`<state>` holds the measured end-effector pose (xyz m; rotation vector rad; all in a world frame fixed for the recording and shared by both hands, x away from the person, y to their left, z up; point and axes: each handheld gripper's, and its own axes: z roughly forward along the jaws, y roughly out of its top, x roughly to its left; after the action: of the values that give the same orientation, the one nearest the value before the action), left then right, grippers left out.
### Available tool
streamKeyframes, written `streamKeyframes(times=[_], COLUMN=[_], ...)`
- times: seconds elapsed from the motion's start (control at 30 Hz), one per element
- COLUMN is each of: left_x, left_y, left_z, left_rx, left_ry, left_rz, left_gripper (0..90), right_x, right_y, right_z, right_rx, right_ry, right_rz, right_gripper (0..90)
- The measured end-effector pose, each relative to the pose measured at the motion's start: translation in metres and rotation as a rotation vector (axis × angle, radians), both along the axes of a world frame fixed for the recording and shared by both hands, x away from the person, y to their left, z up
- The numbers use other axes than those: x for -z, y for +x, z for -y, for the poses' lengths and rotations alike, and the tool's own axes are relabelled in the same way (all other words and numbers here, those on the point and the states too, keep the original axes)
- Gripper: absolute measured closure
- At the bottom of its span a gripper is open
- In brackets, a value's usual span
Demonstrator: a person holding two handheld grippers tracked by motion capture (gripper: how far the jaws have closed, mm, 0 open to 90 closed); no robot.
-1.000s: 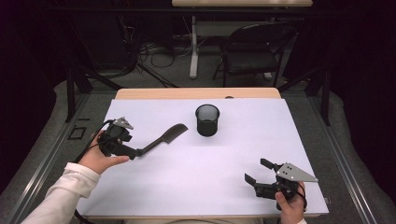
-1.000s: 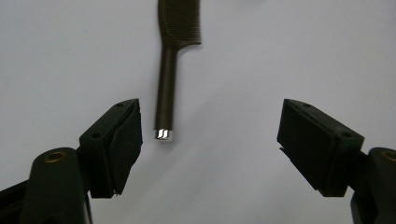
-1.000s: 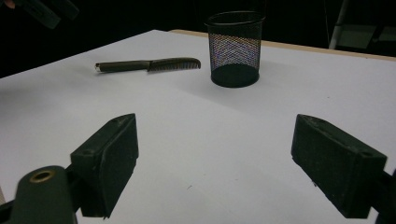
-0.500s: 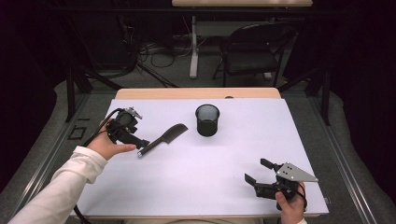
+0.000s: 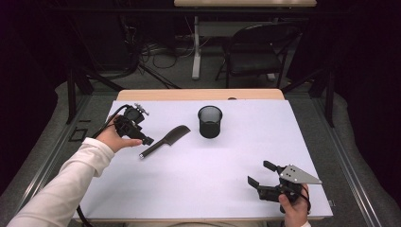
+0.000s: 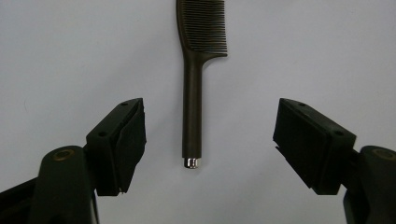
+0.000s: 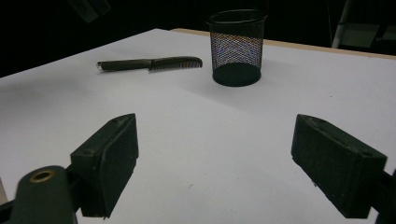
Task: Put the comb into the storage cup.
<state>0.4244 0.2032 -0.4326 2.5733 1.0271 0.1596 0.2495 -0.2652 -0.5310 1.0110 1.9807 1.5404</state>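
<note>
Lying flat just ahead of the spread left gripper (image 6: 208,140), the comb (image 6: 194,93) points away

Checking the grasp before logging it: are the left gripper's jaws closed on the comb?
No. The left gripper stands open, with the comb lying untouched between its jaws.

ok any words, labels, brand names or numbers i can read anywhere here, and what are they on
None can be read.
Comb: plain dark handle with a bare metal end cap, no print visible.
Mesh cup: no label visible.
Left gripper and right gripper: black jaws unmarked.
Table cover: blank white.
</note>
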Motion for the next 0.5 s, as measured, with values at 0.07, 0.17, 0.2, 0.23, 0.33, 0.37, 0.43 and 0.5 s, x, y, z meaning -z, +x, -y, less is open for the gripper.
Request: streamKeyframes(times=[0.07,0.17,0.2,0.23,0.33,0.37,0.43,0.5], left_x=[0.001,0.005,0.005,0.006,0.009,0.01,0.013,0.014], left_y=[0.003,0.009,0.009,0.011,0.016,0.017,0.019,0.021], left_z=[0.001,0.002,0.002,0.003,0.004,0.004,0.005,0.005], left_rx=[-0.005,-0.007,-0.007,-0.008,-0.008,-0.011,-0.011,-0.012], left_ry=[-0.002,0.003,0.003,0.004,0.012,0.014,0.015,0.013], left_rz=[-0.009,-0.02,-0.02,-0.023,-0.033,-0.035,-0.041,-0.047], left_gripper=[25.3,25.5,25.6,25.6,25.6,25.6,26.1,26.0], right_x=[0.0,0.0,0.0,0.0,0.0,0.0,0.0,0.0], right_y=[0.0,0.0,0.0,0.0,0.0,0.0,0.0,0.0], right_z=[0.0,0.0,0.0,0.0,0.0,0.0,0.0,0.0], right_rx=[-0.001,-0.002,-0.002,-0.003,-0.005,-0.005,-0.004,-0.005], right_ry=[0.0,0.0,0.0,-0.001,-0.003,-0.003,0.0,0.0], right_rz=[0.0,0.001,0.001,0.003,0.0,0.0,0.001,0.001], right_gripper=[14.6,14.7,14.7,14.7,14.7,14.6,14.6,14.6])
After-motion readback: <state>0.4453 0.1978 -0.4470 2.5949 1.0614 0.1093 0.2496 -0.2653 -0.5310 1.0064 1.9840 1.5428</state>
